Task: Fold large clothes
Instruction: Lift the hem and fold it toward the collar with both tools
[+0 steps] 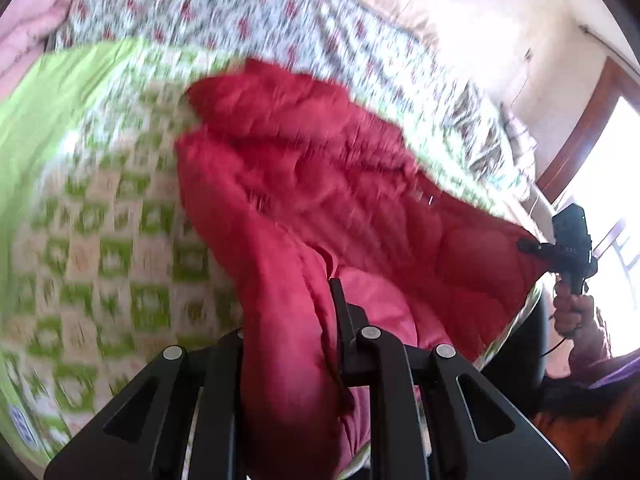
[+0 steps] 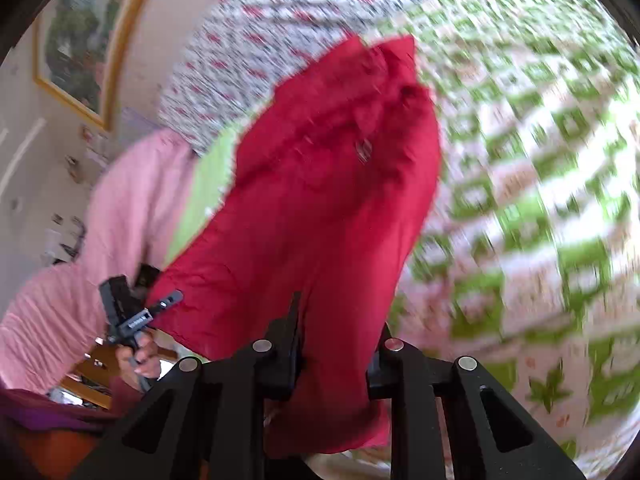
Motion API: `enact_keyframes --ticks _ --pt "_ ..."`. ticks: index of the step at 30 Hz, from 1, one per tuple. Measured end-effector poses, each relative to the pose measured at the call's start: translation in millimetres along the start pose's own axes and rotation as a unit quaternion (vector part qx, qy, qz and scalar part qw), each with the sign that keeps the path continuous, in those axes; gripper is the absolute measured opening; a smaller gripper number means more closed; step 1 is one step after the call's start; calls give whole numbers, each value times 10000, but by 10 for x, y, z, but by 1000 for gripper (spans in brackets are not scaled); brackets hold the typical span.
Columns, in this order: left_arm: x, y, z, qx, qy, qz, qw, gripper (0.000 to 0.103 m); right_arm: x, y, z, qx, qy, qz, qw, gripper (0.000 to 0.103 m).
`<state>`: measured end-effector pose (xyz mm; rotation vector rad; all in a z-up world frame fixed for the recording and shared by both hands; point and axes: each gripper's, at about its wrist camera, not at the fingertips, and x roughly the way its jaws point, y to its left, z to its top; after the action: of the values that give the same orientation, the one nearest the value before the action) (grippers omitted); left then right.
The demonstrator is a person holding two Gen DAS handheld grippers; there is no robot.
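The left hand-held gripper (image 1: 294, 344) is pinching a thick bunch of a red quilted jacket (image 1: 320, 184), the padded fabric squeezed between its two black fingers. The right hand-held gripper (image 2: 336, 344) is likewise closed on red cloth, a fold of it running down between its fingers and hanging below them. No earlier state is shown, so only the grips themselves can be read.

The jacket stretches away ahead of both grippers, its far end resting on the bed with a green checked bedspread (image 1: 100, 240), and beyond that a floral sheet (image 1: 224, 12). Holding two separated points of one edge looks like the start of a fold: with both corners raised, the hem can be carried over the part lying on the bed.

The left wrist view shows the other gripper off to the right of its own fingers, clamped on the jacket's far corner, with the person's hand (image 1: 572, 312) around its handle and a bright window behind. The right wrist view shows instead a pink sleeve (image 2: 120, 216) to the left of its fingers, a framed picture (image 2: 88, 40) on the wall, and the jacket's pointed top end. Both frames are motion-blurred, so seams and zip are hard to make out.
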<state>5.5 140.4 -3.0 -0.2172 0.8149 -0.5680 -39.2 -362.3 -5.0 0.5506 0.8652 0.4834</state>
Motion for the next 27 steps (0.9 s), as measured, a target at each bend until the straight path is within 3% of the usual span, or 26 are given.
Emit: enact_keyframes --ticks 4,10,17,27 --pt "-102 -35 397 -102 -553 -26 9984 15 -107 129 308 -52 -517 220 9984 19" --pt "-16 180 1041 -635 -1160 -25 9912 15 -131 174 896 54 -1314 271 9909 19" --pt "362 283 1769 -833 -1292 400 9873 16 125 101 1682 426 -1702 107 9844 19" --pt "1112 726 2401 -1257 -1018 656 9847 15 834 -316 2599 910 -1644 -209 9820 19"
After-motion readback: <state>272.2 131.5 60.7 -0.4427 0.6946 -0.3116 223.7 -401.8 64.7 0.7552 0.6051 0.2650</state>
